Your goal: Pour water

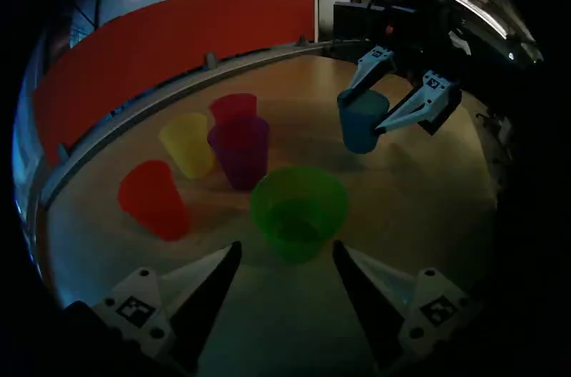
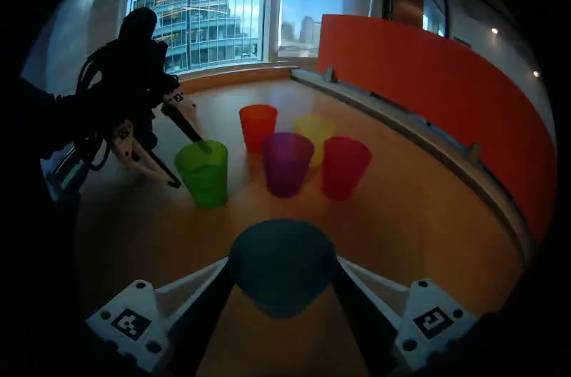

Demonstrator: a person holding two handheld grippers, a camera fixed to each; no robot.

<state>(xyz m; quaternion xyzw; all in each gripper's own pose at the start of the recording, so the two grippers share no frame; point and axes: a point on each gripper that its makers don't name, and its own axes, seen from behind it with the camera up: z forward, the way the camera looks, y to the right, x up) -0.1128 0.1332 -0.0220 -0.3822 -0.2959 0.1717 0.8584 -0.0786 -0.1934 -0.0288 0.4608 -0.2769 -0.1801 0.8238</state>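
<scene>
The right gripper (image 2: 282, 261) is clamped on a blue cup (image 2: 282, 284), both fingers pressing its sides, and holds it up off the wooden table (image 1: 414, 198). The left gripper (image 1: 285, 248) stands wide apart, with the green cup (image 1: 298, 209) just ahead between its fingers. Orange, yellow, purple and pink cups cluster near the green one. An orange wall panel (image 1: 171, 41) runs along the table's edge, and windows (image 2: 207, 6) look out on towers.

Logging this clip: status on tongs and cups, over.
Right tongs shut on blue cup. Left tongs open, green cup just ahead. Purple cup close beside green cup.
</scene>
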